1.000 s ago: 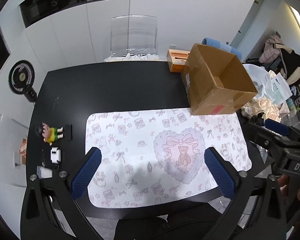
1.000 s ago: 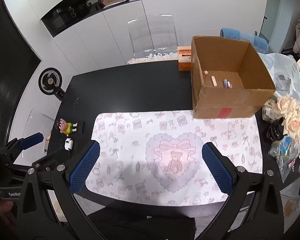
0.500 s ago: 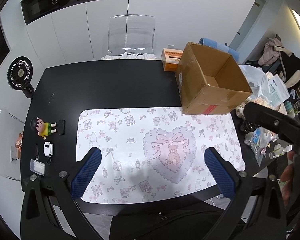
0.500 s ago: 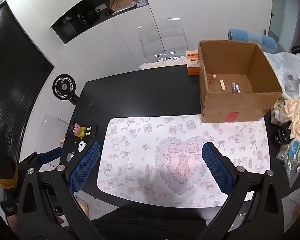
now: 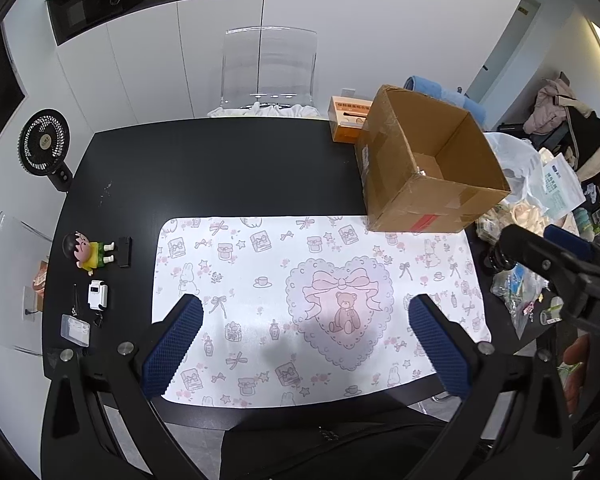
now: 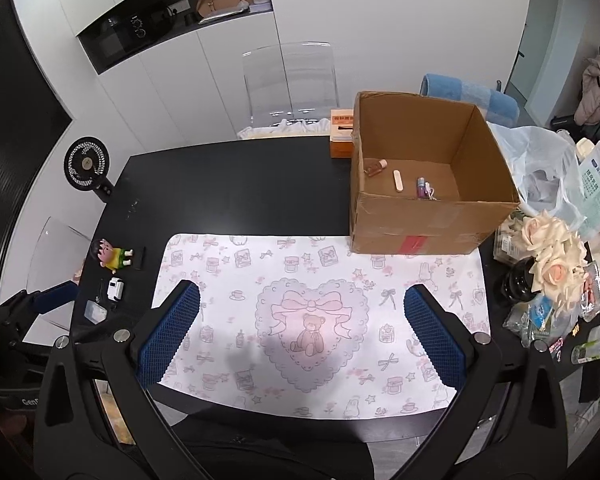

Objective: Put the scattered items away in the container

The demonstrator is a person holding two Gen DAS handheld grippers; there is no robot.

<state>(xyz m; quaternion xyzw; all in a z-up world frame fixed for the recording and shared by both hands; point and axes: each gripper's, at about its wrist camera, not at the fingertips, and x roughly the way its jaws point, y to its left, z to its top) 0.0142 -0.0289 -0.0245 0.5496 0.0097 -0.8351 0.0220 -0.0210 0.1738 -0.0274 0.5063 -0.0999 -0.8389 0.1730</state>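
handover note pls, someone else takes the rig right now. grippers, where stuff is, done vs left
Left gripper: open, holding nothing, above the patterned mat.
Right gripper: open, holding nothing, above the same mat.
Cardboard box: at the mat's far right corner, open top. Already inside: a small bottle, a flat stick and a small tube.
Left on the table's left edge, if they count as scattered items: cartoon figurine, black block, small white device, clear case and a thin dark item beside it that I cannot identify.
The mat itself carries no items.
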